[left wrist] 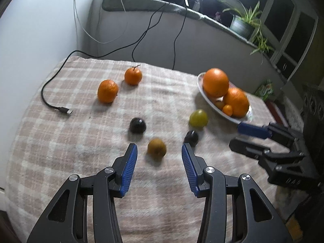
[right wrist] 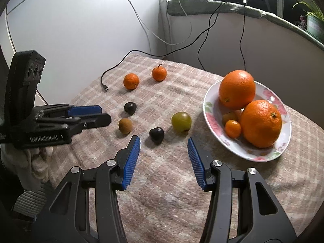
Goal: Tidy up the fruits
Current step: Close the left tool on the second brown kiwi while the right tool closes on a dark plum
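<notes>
A flowered plate at the right holds two big oranges and small orange fruits. Loose on the checked cloth lie two mandarins, two dark plums, a green fruit and a brown fruit. My left gripper is open and empty, the brown fruit just beyond its fingertips. My right gripper is open and empty, just short of a dark plum.
A black USB cable lies on the cloth at the far left. More cables hang from the ledge behind. Potted plants stand on the sill at the right. The cloth-covered table ends at a wall on the left.
</notes>
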